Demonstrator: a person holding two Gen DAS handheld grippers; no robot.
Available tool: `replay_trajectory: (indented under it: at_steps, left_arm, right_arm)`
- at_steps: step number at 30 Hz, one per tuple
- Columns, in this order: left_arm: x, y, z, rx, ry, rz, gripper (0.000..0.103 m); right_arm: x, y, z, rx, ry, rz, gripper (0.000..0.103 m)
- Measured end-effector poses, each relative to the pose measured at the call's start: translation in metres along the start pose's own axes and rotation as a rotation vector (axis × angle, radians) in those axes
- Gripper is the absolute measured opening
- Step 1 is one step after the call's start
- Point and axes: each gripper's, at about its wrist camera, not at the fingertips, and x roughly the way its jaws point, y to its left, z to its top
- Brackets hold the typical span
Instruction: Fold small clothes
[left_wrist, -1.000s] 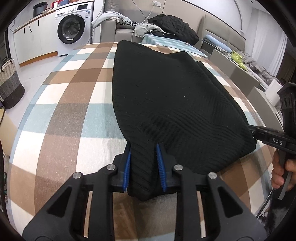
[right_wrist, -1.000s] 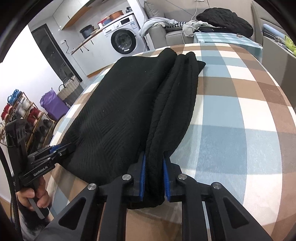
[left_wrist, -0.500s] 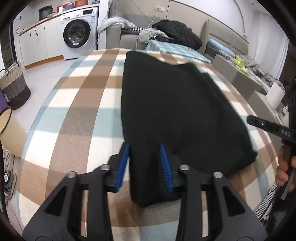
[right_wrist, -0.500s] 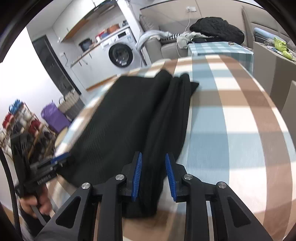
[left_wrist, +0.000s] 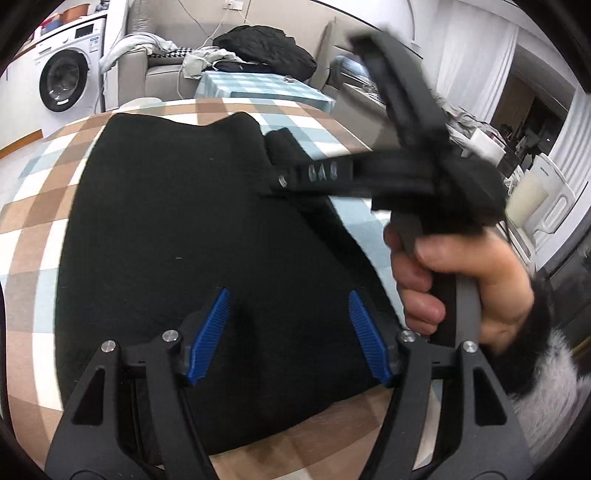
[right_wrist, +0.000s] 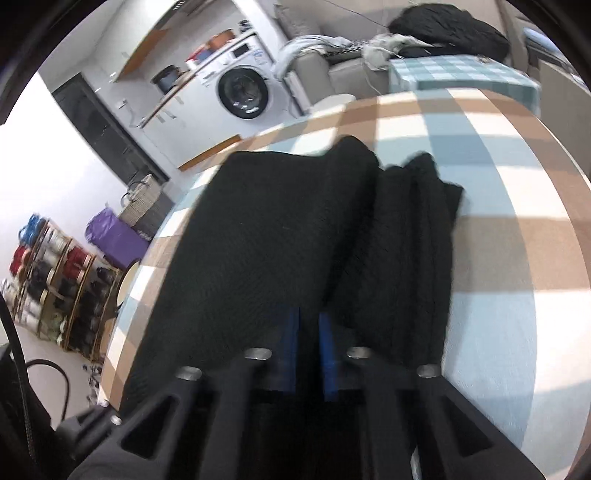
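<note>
A black knit garment (left_wrist: 207, 229) lies folded lengthwise on the checked table (left_wrist: 37, 236). My left gripper (left_wrist: 291, 328) hovers over its near end. Its jaws are opening, the blue pads (left_wrist: 212, 332) are wide apart, and nothing is gripped between them. A hand (left_wrist: 461, 280) holds my right gripper (left_wrist: 277, 181) above the garment's right side, pointing left. In the right wrist view the garment (right_wrist: 266, 240) has a folded strip (right_wrist: 417, 240) along its right edge. There my right gripper (right_wrist: 309, 350) is shut, with nothing caught between its pads.
A washing machine (left_wrist: 62, 81) stands at the back left. A sofa (left_wrist: 162, 70) heaped with clothes and a small checked table (left_wrist: 258, 88) lie beyond the far edge. A basket (right_wrist: 146, 206), a purple bag (right_wrist: 114, 236) and a shoe rack (right_wrist: 48, 280) stand on the floor.
Both grippers have let go of the garment's near hem. The left jaws have spread wide over the cloth. The right gripper has closed empty and swung in front of the left camera.
</note>
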Motion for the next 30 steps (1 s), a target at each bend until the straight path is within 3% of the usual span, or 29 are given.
replay_trajectory:
  at_steps: [2,5,8,10,13,17,23,26,27,30]
  left_arm:
    - [0.0,-0.007,-0.001,0.004,0.004,-0.019,0.064]
    - [-0.001,-0.016,-0.003,-0.016,-0.006,-0.046,0.064]
    - [0.007,-0.027,-0.006,0.015,0.015,-0.063,0.062]
    - [0.018,-0.033,-0.011,0.024,0.045,-0.051,0.051]
    - [0.025,-0.035,-0.017,0.013,0.054,-0.035,0.044]
    - [0.021,-0.031,-0.022,-0.023,0.048,-0.051,0.037]
    - [0.023,-0.027,-0.021,-0.024,0.047,-0.053,0.037]
    - [0.029,-0.029,-0.017,-0.013,0.052,-0.042,0.04]
    - [0.031,-0.029,-0.016,-0.014,0.051,-0.039,0.04]
    - [0.027,-0.03,-0.014,-0.029,0.031,-0.043,0.038]
  right_arm:
    - [-0.025,0.014,0.003,-0.07,-0.079,0.042,0.008]
    - [-0.048,0.021,0.005,-0.088,-0.109,0.008,0.008]
    - [-0.036,0.011,0.003,-0.077,-0.056,-0.078,0.008]
    - [-0.018,-0.002,0.002,-0.047,0.003,-0.087,0.008]
    - [-0.001,-0.013,-0.004,-0.034,0.055,-0.105,0.01]
    - [-0.011,-0.023,-0.013,0.024,0.047,-0.036,0.017]
    - [-0.035,-0.026,-0.046,0.098,0.047,0.086,0.021]
    - [-0.031,-0.021,-0.052,0.07,0.036,0.081,0.017]
    - [-0.03,-0.018,-0.052,0.059,0.029,0.09,0.01]
    - [-0.04,-0.009,-0.049,0.049,-0.005,0.147,0.009]
